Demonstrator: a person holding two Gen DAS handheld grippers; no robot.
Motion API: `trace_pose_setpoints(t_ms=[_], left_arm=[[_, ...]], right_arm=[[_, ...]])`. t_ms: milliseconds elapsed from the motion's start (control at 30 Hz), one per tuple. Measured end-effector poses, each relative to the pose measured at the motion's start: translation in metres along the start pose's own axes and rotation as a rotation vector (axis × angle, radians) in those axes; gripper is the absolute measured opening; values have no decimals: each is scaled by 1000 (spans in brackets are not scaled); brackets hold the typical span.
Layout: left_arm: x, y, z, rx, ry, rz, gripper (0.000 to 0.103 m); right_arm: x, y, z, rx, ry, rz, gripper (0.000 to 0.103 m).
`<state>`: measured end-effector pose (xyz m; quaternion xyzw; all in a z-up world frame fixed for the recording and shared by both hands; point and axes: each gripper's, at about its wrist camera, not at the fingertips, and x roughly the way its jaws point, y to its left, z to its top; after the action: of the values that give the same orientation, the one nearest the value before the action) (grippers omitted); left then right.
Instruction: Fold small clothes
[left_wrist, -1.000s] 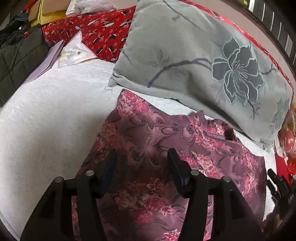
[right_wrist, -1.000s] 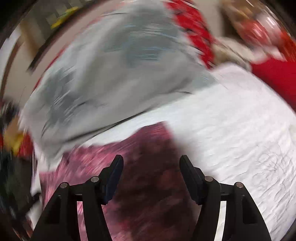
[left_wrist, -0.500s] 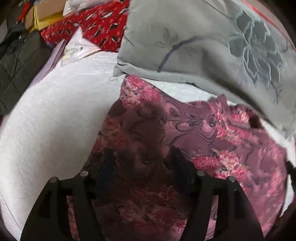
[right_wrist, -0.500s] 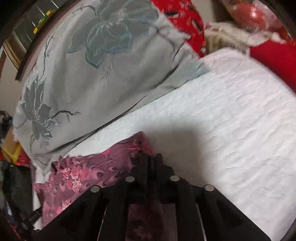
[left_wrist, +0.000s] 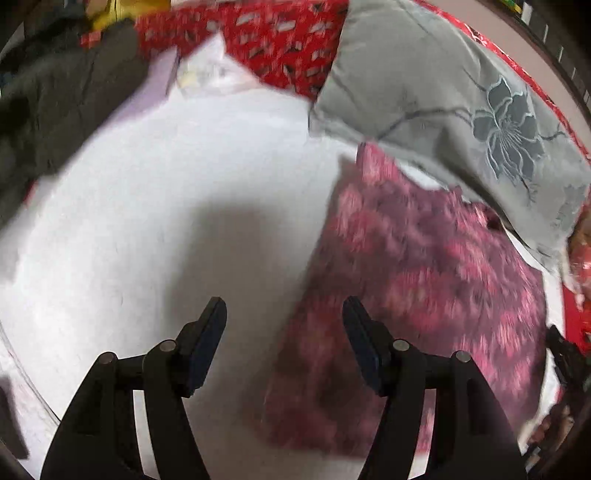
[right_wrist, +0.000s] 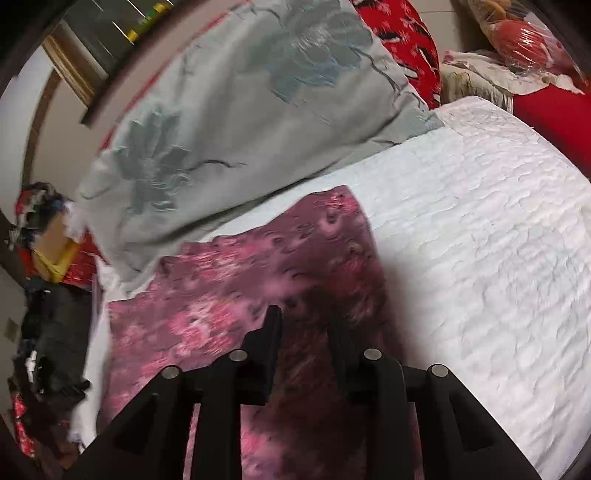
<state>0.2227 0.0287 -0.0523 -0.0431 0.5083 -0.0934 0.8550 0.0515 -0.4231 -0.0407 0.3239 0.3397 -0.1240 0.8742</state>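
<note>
A maroon garment with pink flowers (left_wrist: 424, 288) lies flat on the white quilted bedspread (left_wrist: 166, 221), its far edge against a grey pillow. My left gripper (left_wrist: 283, 306) is open over bare bedspread, just left of the garment's left edge, with nothing between its fingers. In the right wrist view the garment (right_wrist: 258, 280) spreads below my right gripper (right_wrist: 303, 315), near the cloth's right edge. Its jaws are opening; a gap shows between the pads and the cloth lies under them, not pinched. This view is slightly blurred.
A grey pillow with an embroidered flower (left_wrist: 443, 92) (right_wrist: 240, 103) lies behind the garment. Red patterned fabric (left_wrist: 280, 40) and a dark jacket (left_wrist: 55, 92) lie at the far left. Bare bedspread (right_wrist: 480, 240) extends right; a pile of dark clothes (right_wrist: 51, 332) sits left.
The left gripper slid left, off the garment and over bare bedspread. The right gripper, shut at the garment's corner half a second ago, now has parted jaws and sits over the cloth.
</note>
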Motion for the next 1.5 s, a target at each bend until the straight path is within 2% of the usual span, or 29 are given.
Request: trace_pose_setpoints(t_ms=[67,100,133,167,200,267,367,400,500,533,600,667,767,800,867,900,967,1067,1133,1233,1300,1333,1400,1433,1500], left_arm=[[15,3,-15,17,83,-6,65],[22,1,-24,56,95,30,64],[18,-3,-28,110,60,57,64],[11,-10,-32,165,38,120,64],[7,-11,-32,183,33,148,64],[-10,-5,-29,157,16,103,64],[-25,11,-28,53,38,-38,64],[-23,13,-30,46,49,-46,64],[-2,4,-42,106,109,18,64],[8,0,-48,143,137,53,65],[-1,-4,-52,168,100,62,64],[-11,-8,-52,173,90,35,64],[-19,-12,-50,154,99,-27,64],[-18,-15,-49,158,102,-35,64],[-16,-27,-49,173,108,-24,64],[-16,-31,-48,179,112,-25,64],[-18,-34,-50,186,117,-38,64],[-4,-35,-52,209,147,8,66],[6,-35,-56,227,173,32,69],[-5,-39,-53,250,160,17,68],[-24,-44,-41,243,105,-47,68],[-33,-50,-32,236,80,-72,68],[-39,-63,-16,232,58,-105,68],[-39,-70,-9,234,53,-114,68],[-34,-89,4,241,40,-127,68]], right_arm=[[2,-2,-16,5,33,-35,38],[3,-6,-20,4,46,-41,38],[2,-5,-21,0,33,-46,38],[-2,-2,-20,3,38,-64,38],[-9,3,-19,7,44,-80,40],[-27,10,-18,-14,0,-54,40],[-48,12,-25,-52,-56,-62,43],[-49,6,-30,-41,-49,-76,44],[-32,-21,-48,17,55,-124,43],[-34,-22,-50,5,40,-137,43],[-43,-24,-47,14,42,-117,42],[-61,-33,-40,89,-1,-79,44],[-70,-53,-39,145,-5,-128,48],[-69,-58,-41,155,18,-121,47],[-61,-59,-50,130,84,-58,23],[-55,-53,-55,74,133,-49,7],[-61,-40,-59,-30,114,-64,7],[-85,-49,-49,13,7,-42,3],[-85,-60,-47,42,8,-51,3],[-63,-60,-55,-8,120,-112,5],[-67,-43,-54,-70,88,-201,12],[-70,-35,-50,-74,57,-221,12],[-80,-21,-36,-42,-35,-142,17],[-82,-14,-29,-33,-65,-108,25],[-80,-1,-18,-36,-104,-74,32]])
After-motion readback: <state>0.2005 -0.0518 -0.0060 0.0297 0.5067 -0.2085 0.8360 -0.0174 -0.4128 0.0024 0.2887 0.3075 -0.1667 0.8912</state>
